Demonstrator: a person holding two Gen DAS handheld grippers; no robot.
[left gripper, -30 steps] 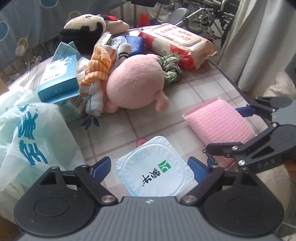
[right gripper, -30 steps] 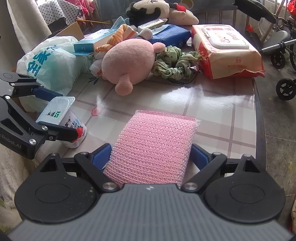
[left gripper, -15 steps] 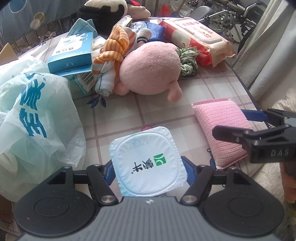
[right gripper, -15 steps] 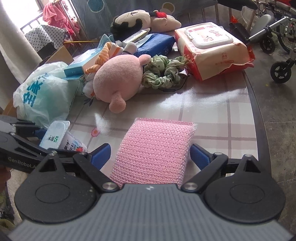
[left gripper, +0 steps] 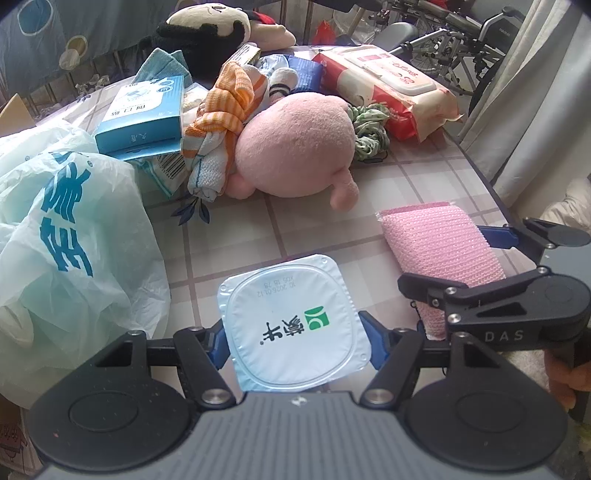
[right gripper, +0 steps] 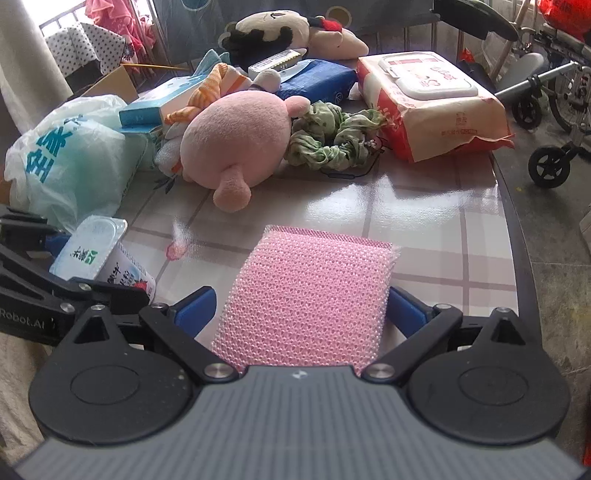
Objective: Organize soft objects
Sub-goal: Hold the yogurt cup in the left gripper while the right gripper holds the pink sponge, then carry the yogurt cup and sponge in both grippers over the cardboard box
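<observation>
Yogurt cup (left gripper: 293, 326) now tight in left tool (left gripper: 295, 341)

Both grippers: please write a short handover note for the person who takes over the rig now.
Left gripper: shut on the yogurt cup, at the near table edge.
Right gripper: shut on the pink sponge, at the near edge beside the cup.
Farther back in one heap: pink plush, green scrunchie, striped orange cloth, black-and-cream plush, wipes pack, blue box, plastic bag.
Done: both items gripped.
Left: place them; sort the heap, which looks unsorted.
</observation>
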